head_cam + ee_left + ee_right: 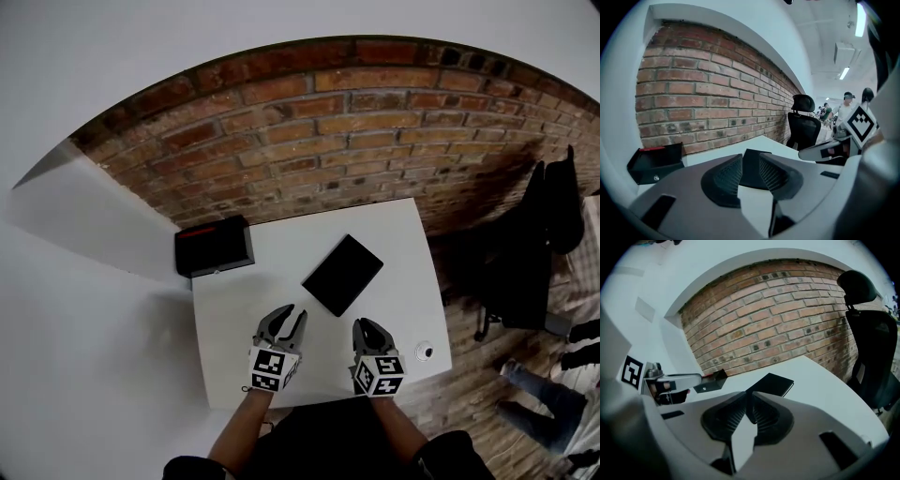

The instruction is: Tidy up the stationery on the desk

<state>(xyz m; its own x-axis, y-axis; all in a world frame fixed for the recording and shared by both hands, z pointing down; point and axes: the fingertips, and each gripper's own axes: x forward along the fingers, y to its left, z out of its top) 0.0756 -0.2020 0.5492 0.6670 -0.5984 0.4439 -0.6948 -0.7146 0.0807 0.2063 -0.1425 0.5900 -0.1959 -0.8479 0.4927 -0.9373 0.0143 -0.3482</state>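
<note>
The white desk [234, 366] is mostly bare. A flat black notebook [342, 274] lies at its middle, and every place here is given from that notebook.

On all four sides of the notebook there is bare desktop before any edge is reached. The widest stretch is on its near-left side, towards the person. The desk's far edge, beyond the notebook, sits close to a brick wall [356, 122]. The right edge drops to the floor, where a black office chair [872, 348] stands well apart from the notebook.

The notebook lies askew to the desk edges. Its long axis runs from near-left to far-right, and one corner points at the gap between the two grippers.

Far-left of the notebook, at the desk corner, stands a black box with a red top [214, 246], apart from the notebook. Near-right of it, close to the desk's right edge, sits a small round white object [424, 352]; what it is cannot be told.

The left gripper [293, 314] hangs just near-left of the notebook with its jaws spread and nothing between them. Its own view shows the notebook through the gap. The right gripper [366, 324] is just on the near side of the notebook, jaws drawn together on nothing. Neither touches the notebook, and nothing lies between them and it.
</note>
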